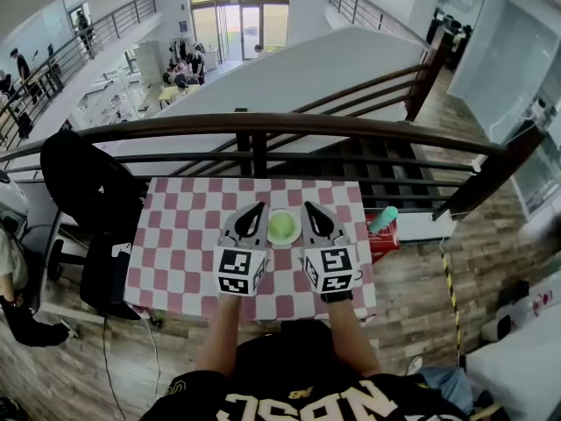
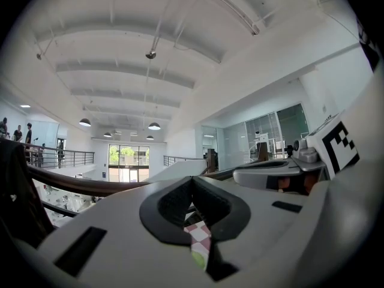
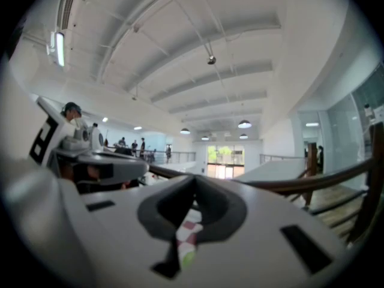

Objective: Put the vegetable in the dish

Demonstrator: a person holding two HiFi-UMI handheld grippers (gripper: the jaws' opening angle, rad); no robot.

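A small white dish stands on the red-and-white checkered table, and a pale green vegetable lies inside it. My left gripper hovers just left of the dish and my right gripper just right of it. Both point away from me, side by side above the cloth. Each has its jaws shut with nothing held. In the left gripper view the left gripper is pressed closed, and a sliver of green and checkered cloth shows below it. The right gripper looks the same, with a strip of green under it.
A dark wooden railing runs behind the table, with an open drop beyond. A black office chair stands at the table's left. To the right of the table, a teal cylinder rests on a red box. A person's arm is at the far left.
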